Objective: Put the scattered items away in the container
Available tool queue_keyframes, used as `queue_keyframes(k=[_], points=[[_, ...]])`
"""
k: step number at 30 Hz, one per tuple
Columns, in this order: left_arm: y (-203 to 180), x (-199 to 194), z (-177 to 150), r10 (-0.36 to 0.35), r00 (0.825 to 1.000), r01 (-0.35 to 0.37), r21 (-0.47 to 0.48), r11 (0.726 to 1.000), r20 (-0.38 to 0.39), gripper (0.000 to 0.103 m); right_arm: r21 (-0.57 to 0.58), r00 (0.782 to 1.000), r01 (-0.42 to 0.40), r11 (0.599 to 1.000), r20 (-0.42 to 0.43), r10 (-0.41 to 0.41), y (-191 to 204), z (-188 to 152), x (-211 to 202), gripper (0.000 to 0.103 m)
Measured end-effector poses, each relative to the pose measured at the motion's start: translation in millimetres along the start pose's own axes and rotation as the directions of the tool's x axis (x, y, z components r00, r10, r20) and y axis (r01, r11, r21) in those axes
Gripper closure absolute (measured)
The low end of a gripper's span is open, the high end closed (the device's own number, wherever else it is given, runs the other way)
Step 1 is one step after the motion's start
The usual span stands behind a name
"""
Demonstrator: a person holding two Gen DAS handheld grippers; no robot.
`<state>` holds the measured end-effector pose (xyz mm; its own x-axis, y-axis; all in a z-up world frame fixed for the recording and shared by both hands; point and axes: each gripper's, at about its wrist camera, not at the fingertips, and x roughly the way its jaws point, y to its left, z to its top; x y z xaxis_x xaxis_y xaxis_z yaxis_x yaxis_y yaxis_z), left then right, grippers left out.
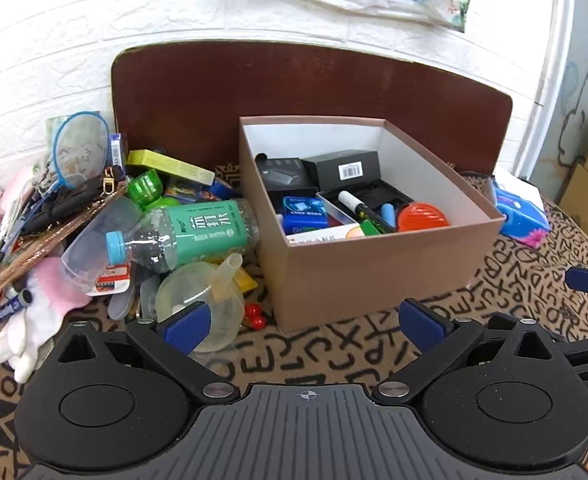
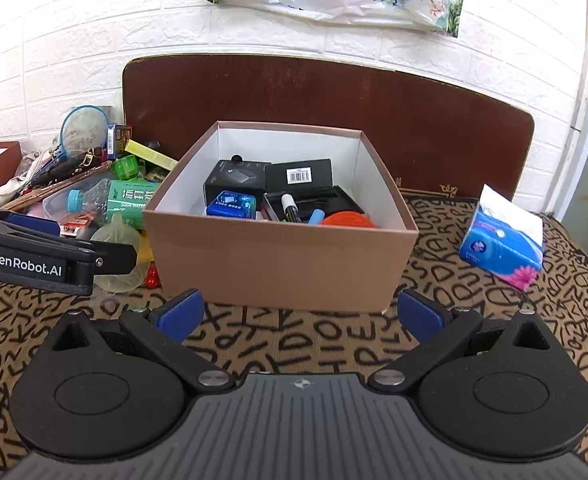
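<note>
Container: the brown cardboard box [image 2: 278, 256] sits in the middle of both views on the letter-patterned cloth [image 2: 334, 336], open-topped and already part filled with black boxes, a marker and an orange lid.
Scattered items: the pile lies at the left of the frame in the left wrist view, just beside the box's left wall; a tissue pack [image 2: 502, 248] lies well apart at the right.
Left gripper [image 1: 308, 322]: jaws spread wide, nothing between the blue pads, pointing down toward the cloth in front of the box.
Right gripper [image 2: 298, 314]: jaws fully spread and empty, facing the box's near wall.
Soda water bottle [image 1: 186, 236]: lies on its side on top of the pile; likely light, thin-walled and springy, and smooth enough to slip. A hold across the labelled middle seems safest.
Clear funnel [image 1: 202, 300]: closest to the left gripper; probably light, stiff plastic, best pinched at the rim or spout.
White glove [image 1: 22, 340]: lower left, soft and limp; any bunched fold would do.
Risk: lifting the bottle may shift the things it leans against.
</note>
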<state>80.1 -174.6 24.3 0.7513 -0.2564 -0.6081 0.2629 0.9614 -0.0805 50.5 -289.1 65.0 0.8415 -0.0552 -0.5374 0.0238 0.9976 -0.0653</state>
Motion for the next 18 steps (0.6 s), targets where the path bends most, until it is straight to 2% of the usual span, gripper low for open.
queue_keyframes(k=[10, 15, 18], points=[[-8.4, -13.6, -4.3, 0.003, 1.0, -0.003, 0.012, 1.0, 0.003, 0.0, -0.018, 1.0, 0.003, 1.0, 0.011, -0.002, 4.1, -2.3, -14.0, 0.0], [-7.8, -13.9, -5.3, -0.022, 1.0, 0.022, 0.021, 1.0, -0.002, 0.0, -0.022, 1.0, -0.005, 1.0, 0.01, 0.005, 8.0, -1.9, -14.1, 0.0], [-9.1, -14.3, -5.7, -0.007, 1.0, 0.007, 0.029, 1.0, -0.001, 0.0, -0.028, 1.0, -0.008, 1.0, 0.008, 0.008, 10.1, -1.5, -13.6, 0.0]])
